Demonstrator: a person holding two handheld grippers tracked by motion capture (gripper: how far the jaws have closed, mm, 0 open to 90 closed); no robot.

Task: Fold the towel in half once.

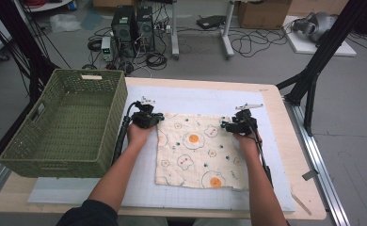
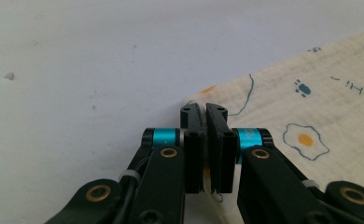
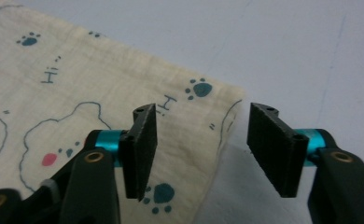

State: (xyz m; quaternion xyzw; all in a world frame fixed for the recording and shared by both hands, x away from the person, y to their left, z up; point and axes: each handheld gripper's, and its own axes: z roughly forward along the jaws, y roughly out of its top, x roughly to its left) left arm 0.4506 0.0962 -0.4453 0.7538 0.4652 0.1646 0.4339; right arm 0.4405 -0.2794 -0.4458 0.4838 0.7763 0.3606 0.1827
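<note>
1. Cloth point(image 1: 199, 149): cream square printed with fried eggs, paw prints and bear outlines. It lies spread flat on the white mat point(image 1: 78, 188), in the middle of the table point(image 1: 285, 122), right of the basket.
2. Basket point(image 1: 68, 122): green woven, on the left end of the table, nothing visible inside.
3. Left gripper point(image 1: 159, 117): at the cloth's far-left corner. In the left gripper view point(image 2: 203, 122) the jaws are clenched together, with the corner of the cloth pinched between the pads.
4. Right gripper point(image 1: 225, 125): at the cloth's far-right corner. In the right gripper view point(image 3: 201, 148) the jaws stand roughly half open and straddle the corner's edge. One pad sits over the cloth, the other over bare mat. Neither presses on the fabric, so nothing is held yet.
5. Progress, by judgement: early. One far corner is secured and the other is only lined up. The cloth is unfolded and not lifted.
6. Remaining, by judgement: closing on the far-right corner, then folding or lifting the cloth, perhaps toward the basket.
</note>
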